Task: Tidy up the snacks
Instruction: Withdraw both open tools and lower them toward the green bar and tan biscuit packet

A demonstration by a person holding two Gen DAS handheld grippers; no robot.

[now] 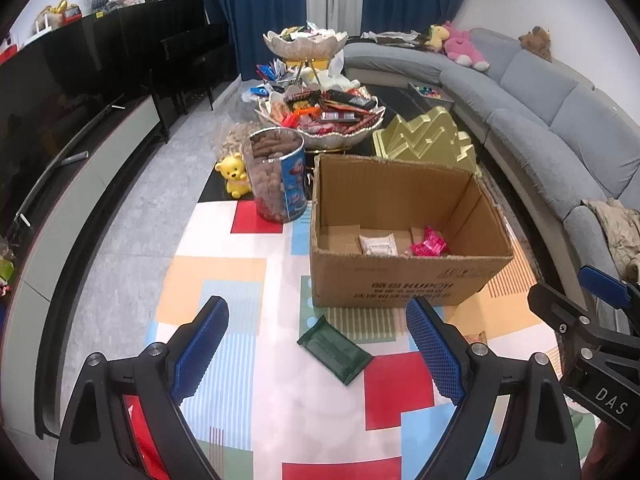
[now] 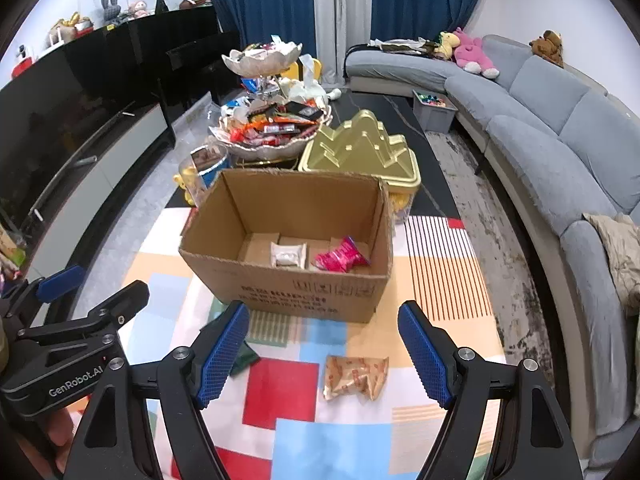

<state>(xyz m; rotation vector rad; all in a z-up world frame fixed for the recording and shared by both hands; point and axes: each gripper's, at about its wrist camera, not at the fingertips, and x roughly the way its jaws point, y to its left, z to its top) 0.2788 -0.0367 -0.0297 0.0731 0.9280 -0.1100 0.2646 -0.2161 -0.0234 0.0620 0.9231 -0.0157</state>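
An open cardboard box (image 1: 404, 280) (image 2: 288, 284) stands on the patterned mat and holds a white packet (image 1: 378, 245) (image 2: 288, 256) and a pink packet (image 1: 429, 242) (image 2: 340, 261). A dark green packet (image 1: 334, 349) (image 2: 244, 356) lies on the mat in front of the box, between my left gripper's fingers. My left gripper (image 1: 318, 354) is open and empty above it. A tan snack packet (image 2: 356, 376) lies on the mat between my right gripper's fingers. My right gripper (image 2: 322, 354) is open and empty.
A clear jar of brown snacks (image 1: 276, 174) and a yellow bear (image 1: 234, 176) stand left of the box. A tiered bowl stand full of snacks (image 1: 320, 116) (image 2: 276, 128) and a gold lidded tin (image 1: 428, 140) (image 2: 360, 152) are behind it. A grey sofa (image 2: 560, 140) curves along the right.
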